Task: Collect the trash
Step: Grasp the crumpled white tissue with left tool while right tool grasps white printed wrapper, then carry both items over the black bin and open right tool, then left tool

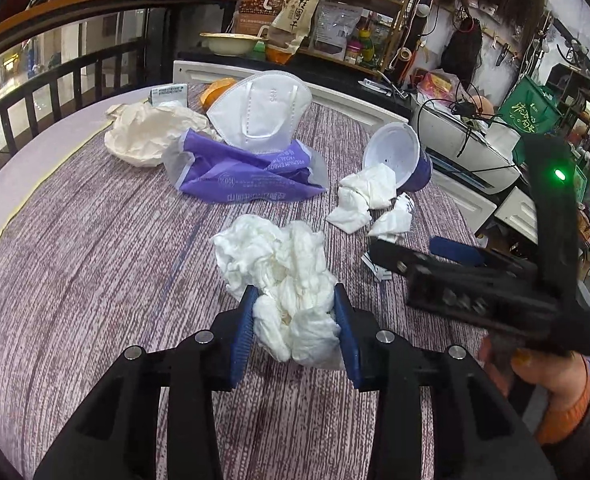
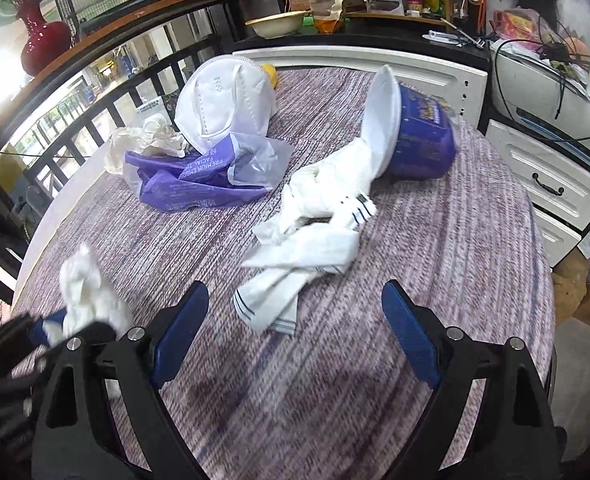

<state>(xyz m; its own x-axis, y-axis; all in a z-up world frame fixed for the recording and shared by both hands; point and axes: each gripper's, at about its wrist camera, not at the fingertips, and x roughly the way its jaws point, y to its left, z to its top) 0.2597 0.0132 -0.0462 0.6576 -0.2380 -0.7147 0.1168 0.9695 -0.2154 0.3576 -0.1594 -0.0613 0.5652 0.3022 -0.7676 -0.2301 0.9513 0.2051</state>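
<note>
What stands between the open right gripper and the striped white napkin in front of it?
Nothing visible does. The right gripper is open, and only bare tablecloth lies between its fingers and the striped napkin.

A red vase point(image 2: 41, 42) stands on the ledge; a printer point(image 1: 467, 144) sits beside the table.

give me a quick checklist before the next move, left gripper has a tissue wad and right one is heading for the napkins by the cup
1. Left gripper clamped on the tissue wad: ok, both pads press into it.
2. Wad clear of the table: cannot tell.
3. Right gripper open wide enough: ok, nothing between its pads.
4. Right gripper lined up with the striped napkin: ok, it lies just ahead between the fingers.
5. Tipped purple cup out of the way: ok, it lies beyond the napkins.
6. Bin for the trash in view: not ok, none visible.
</note>
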